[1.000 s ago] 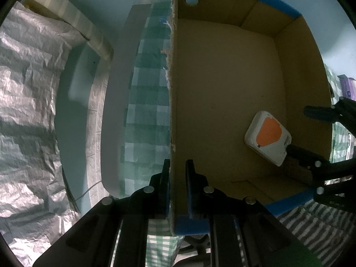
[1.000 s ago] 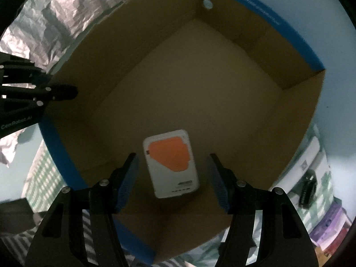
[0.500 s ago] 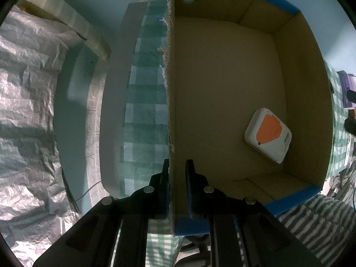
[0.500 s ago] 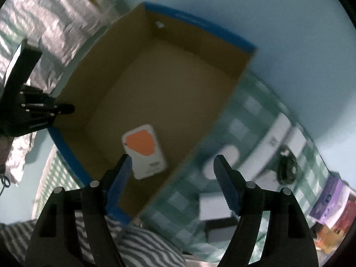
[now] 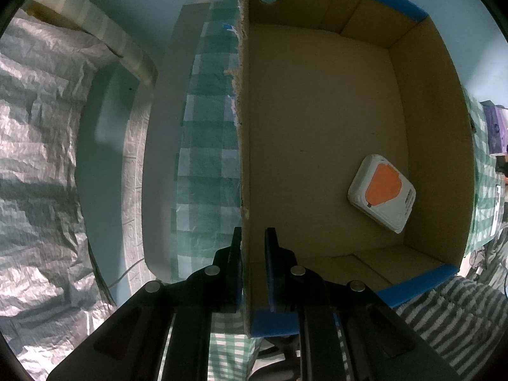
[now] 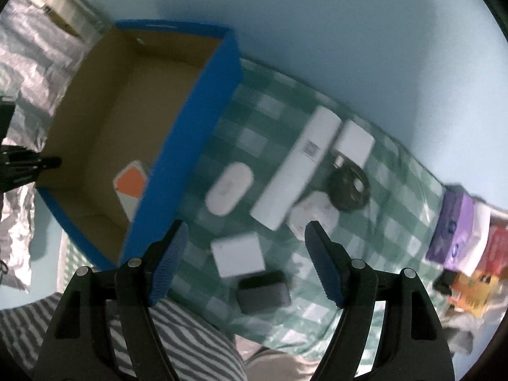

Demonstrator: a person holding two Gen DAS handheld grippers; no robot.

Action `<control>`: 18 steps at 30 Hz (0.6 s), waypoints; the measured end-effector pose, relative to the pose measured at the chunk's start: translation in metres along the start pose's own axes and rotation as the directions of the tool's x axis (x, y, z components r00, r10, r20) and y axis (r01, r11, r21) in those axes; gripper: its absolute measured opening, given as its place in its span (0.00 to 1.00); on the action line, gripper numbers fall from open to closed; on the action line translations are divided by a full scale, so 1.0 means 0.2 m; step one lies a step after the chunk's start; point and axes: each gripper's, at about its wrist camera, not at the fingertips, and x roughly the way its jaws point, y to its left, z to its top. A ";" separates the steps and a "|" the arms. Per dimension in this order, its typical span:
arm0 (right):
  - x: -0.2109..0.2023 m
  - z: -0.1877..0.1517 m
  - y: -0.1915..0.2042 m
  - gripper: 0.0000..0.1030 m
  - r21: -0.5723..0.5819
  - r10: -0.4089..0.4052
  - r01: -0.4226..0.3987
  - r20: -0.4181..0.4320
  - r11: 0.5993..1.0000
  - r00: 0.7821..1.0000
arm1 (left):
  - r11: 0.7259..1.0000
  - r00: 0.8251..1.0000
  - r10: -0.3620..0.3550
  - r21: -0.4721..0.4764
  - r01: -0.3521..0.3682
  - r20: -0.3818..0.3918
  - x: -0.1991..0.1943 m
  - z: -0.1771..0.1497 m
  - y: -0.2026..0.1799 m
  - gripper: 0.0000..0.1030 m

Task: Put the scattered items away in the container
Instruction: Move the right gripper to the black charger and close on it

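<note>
An open cardboard box with blue outer walls [image 5: 438,127] stands on a green checked cloth. My left gripper [image 5: 253,233] is shut on the box's left wall, one finger on each side. On the box floor, by the right wall, lies a white item with an orange face [image 5: 382,193], also visible [image 6: 131,184] in the right wrist view. My right gripper [image 6: 246,227] hangs open and empty over the cloth to the right of the box [image 6: 190,120]. Below it lie a white square box [image 6: 238,254], a dark case [image 6: 265,287], a white oval [image 6: 229,189] and a long white box [image 6: 298,168].
More small items lie on the checked cloth [image 6: 397,222]: a white charger [image 6: 354,141], a dark round piece [image 6: 349,184], a white plug [image 6: 312,214]. Purple and red packs [image 6: 454,231] stand at the right. Crinkled foil [image 5: 41,158] lies left of the box; striped fabric [image 6: 190,333] is at the near edge.
My right gripper has let go of the white and orange item, widened, and moved out of the box to the right, over the scattered items. The left gripper has stayed on the wall.
</note>
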 end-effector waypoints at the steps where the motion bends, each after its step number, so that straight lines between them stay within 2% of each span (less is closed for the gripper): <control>1: 0.01 -0.01 -0.02 0.74 0.010 0.004 -0.004 -0.007 1.000 1.000 | 1.000 1.000 0.000 0.000 0.000 -0.001 0.00 0.00 0.00 0.12; 10: 0.16 -0.15 -0.17 0.74 0.128 0.003 0.011 -0.108 0.992 0.994 | 1.000 1.000 0.000 0.005 0.000 -0.010 0.00 0.01 0.00 0.12; 18: 0.36 -0.31 -0.30 0.74 0.311 0.061 0.002 -0.193 0.950 0.979 | 1.000 1.000 0.011 0.013 -0.011 -0.018 0.01 0.01 -0.01 0.12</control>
